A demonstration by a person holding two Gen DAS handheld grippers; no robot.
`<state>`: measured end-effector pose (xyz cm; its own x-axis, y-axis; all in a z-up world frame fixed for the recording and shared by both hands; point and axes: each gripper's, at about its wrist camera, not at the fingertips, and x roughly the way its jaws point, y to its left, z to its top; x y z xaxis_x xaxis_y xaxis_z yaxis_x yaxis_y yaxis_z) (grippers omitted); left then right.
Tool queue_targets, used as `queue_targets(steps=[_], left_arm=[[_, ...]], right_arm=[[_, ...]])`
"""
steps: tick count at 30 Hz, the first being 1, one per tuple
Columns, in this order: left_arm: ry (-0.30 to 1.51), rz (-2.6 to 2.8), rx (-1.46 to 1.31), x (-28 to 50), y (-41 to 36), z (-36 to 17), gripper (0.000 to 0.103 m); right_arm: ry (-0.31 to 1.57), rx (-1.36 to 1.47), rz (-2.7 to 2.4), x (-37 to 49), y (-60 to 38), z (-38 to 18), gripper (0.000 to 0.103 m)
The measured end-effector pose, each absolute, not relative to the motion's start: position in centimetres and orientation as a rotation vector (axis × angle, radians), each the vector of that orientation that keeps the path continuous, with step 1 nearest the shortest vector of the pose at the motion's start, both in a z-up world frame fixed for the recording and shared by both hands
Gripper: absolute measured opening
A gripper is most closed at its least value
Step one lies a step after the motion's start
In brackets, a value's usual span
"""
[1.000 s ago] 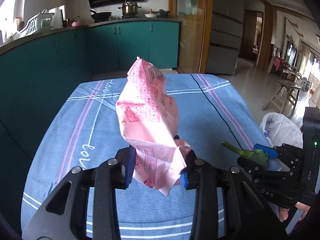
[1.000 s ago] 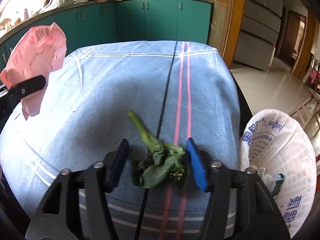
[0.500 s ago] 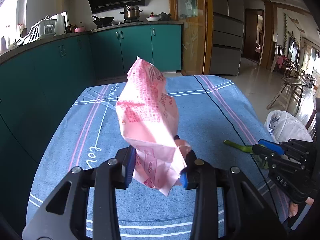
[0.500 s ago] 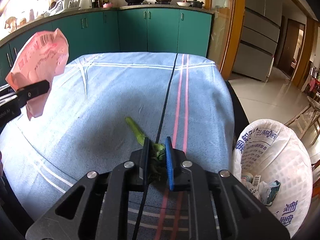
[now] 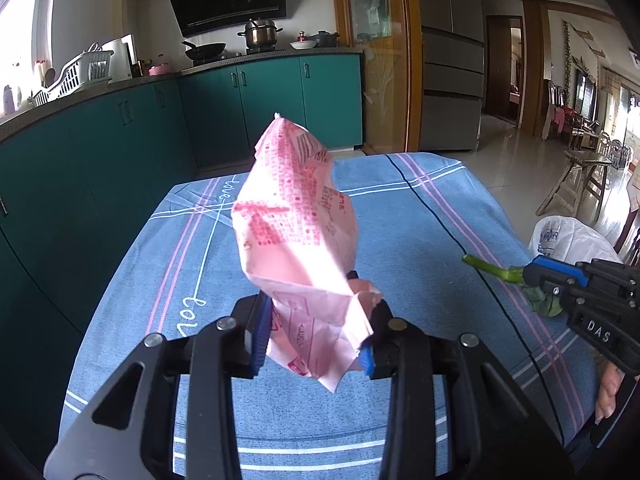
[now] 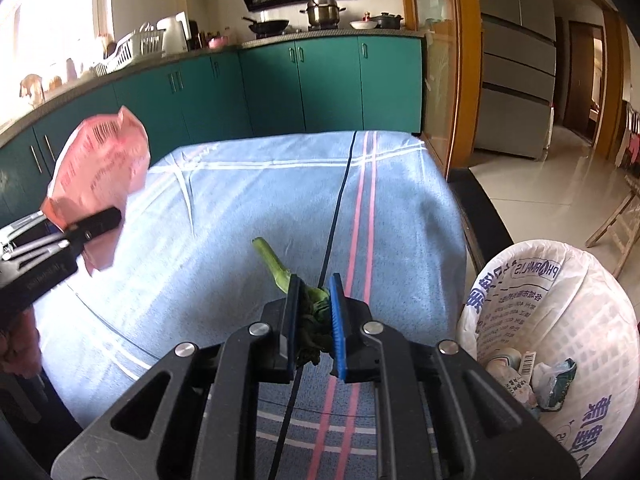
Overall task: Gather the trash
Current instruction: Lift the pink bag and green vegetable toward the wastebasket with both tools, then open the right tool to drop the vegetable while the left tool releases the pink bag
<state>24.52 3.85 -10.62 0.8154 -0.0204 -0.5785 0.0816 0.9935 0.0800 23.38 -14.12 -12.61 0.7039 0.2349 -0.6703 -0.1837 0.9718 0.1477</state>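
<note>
My left gripper is shut on a crumpled pink wrapper and holds it upright above the blue striped tablecloth. The wrapper also shows at the left of the right wrist view. My right gripper is shut on a wilted green vegetable stalk, lifted a little above the cloth; its stem sticks out forward to the left. The stalk also shows at the right of the left wrist view. A white trash bag stands open beside the table's right edge, with several wrappers inside.
Teal kitchen cabinets run along the back and left, with pots on the counter. A steel fridge and a doorway lie at the back right. A wooden bench stands on the tiled floor at right.
My right gripper has shut on the vegetable stalk and lifted it slightly. My left gripper still holds the pink wrapper, raised a little.
</note>
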Motion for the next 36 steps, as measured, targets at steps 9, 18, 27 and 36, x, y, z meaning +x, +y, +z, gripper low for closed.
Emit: queue_targets(steps=[9,18,27,36], left_arm=[[0.62,-0.063,0.151,24.5,2.7,-11.3,0.036],[0.626,-0.067,0.154,24.5,2.8,-11.3,0.036],[0.618,-0.073,0.167,24.1,2.0,-11.3,0.036],[0.602,-0.153,0.142,24.4,-1.5,-9.8,0.036]], right_arm=[[0.754,0.088,0.222,22.9,-15.0,-12.3,0.015],[0.758,0.089,0.216,23.3,-14.9,-12.4,0.015],[0.716,0.139,0.161,22.7,-17.4,-11.6,0.015],[0.625,0.226,0.009,20.6,-24.5,-9.9,0.015]])
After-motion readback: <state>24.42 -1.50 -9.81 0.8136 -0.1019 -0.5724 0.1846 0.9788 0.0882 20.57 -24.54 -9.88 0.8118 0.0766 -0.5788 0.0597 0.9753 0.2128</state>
